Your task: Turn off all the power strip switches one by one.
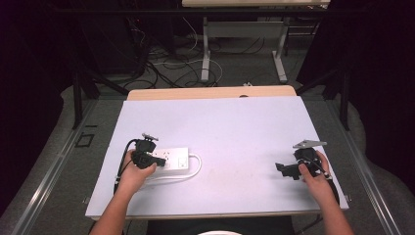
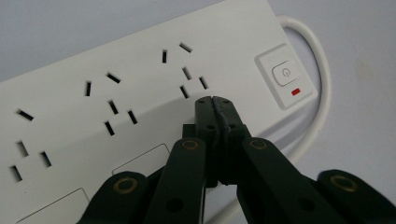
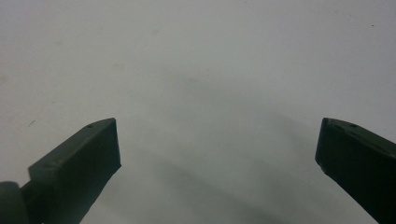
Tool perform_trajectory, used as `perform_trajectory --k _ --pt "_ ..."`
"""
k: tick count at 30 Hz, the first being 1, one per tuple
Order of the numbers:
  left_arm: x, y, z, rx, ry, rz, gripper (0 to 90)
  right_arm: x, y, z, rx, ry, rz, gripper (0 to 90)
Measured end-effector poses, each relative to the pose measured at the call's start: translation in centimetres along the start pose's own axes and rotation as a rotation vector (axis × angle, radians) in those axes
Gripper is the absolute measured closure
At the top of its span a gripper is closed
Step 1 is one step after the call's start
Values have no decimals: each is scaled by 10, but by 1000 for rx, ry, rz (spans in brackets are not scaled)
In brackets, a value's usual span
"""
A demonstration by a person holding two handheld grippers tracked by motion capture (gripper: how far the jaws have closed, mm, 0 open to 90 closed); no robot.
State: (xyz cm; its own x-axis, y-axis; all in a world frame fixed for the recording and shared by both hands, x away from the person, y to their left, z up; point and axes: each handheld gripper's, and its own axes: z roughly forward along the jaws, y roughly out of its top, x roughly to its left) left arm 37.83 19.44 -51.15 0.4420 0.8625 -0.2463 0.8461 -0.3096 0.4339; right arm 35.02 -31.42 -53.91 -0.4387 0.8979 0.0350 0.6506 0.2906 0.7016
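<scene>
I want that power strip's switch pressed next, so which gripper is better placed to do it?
Left. The left gripper, jaws shut, hovers over the power strip near its switch. The right gripper is open over bare table, far off.

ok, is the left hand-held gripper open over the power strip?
No, the left hand-held gripper has its jaws pressed together, tips just above the power strip beside the switch.

likely lab: black curtains [image 1: 29, 73], floor cables [image 1: 166, 63], frame rails [image 1: 49, 176].
</scene>
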Motion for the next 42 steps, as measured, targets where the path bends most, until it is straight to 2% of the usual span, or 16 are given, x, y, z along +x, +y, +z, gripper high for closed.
perform_trajectory --k 9,29,33,36,39,42 --pt "2 -3 -2 2 -7 -12 900 0 0 0 0 -1 -1 0" --pt "1 -2 -2 2 8 -13 900 -1 0 -1 -7 -3 -9 0" --pt "-2 -2 0 13 50 3 900 -1 0 -2 -4 -5 -8 0" --pt "-2 -3 0 5 50 -8 900 -1 0 -1 -5 2 -9 0" --pt "-4 -2 0 18 63 4 900 0 0 0 -3 -1 0 0" --pt "-3 -2 0 9 60 -2 900 0 0 0 -1 0 -7 0"
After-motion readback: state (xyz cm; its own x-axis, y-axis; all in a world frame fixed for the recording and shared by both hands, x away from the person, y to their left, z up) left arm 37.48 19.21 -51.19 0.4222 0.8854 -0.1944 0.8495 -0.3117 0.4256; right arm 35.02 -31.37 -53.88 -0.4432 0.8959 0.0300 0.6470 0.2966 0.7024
